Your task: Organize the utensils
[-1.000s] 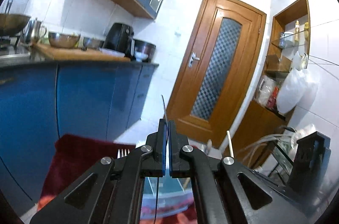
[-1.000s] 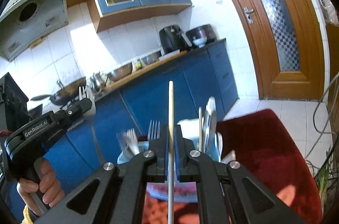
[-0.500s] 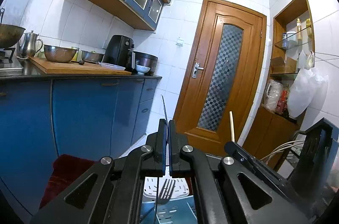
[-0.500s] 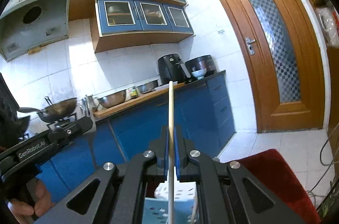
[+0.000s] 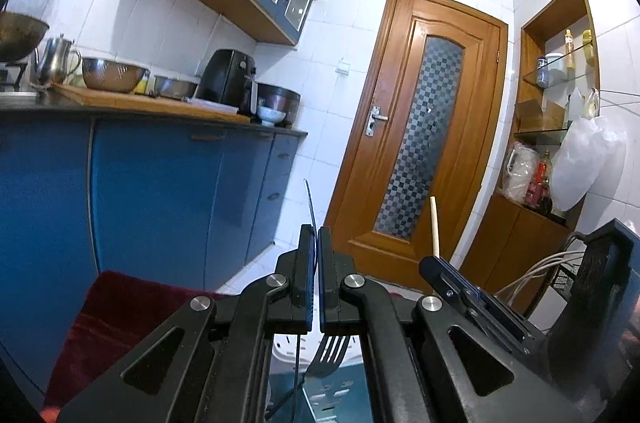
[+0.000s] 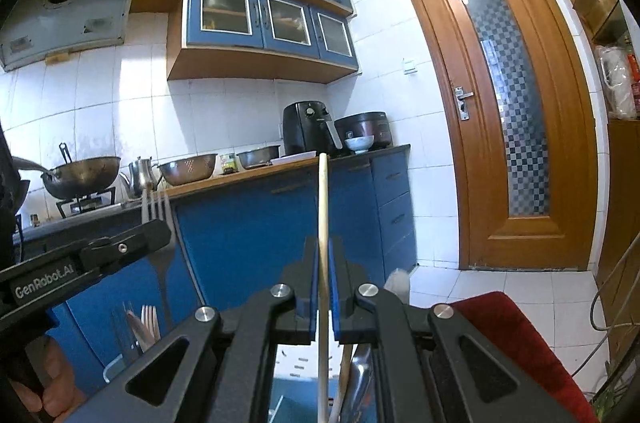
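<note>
On the left, our left gripper (image 5: 314,279) is clenched on a fork (image 6: 157,223): the wrist view shows the thin edge of it pinched between the pads and rising above them, and the right view shows its tines standing upright above that gripper. Below the jaws a second fork (image 5: 329,351) stands in the blue holder (image 5: 340,395). To the right, our right gripper (image 6: 323,287) is clenched on a chopstick (image 6: 323,207), held upright, its lower end running down toward the holder (image 6: 296,375), where more forks (image 6: 146,319) and what we take to be a knife stand, though that part is half hidden. We judge we are mid-carry, both pieces lifted and not yet placed. Next we must lower each piece into its own compartment, upright, then let go.
</note>
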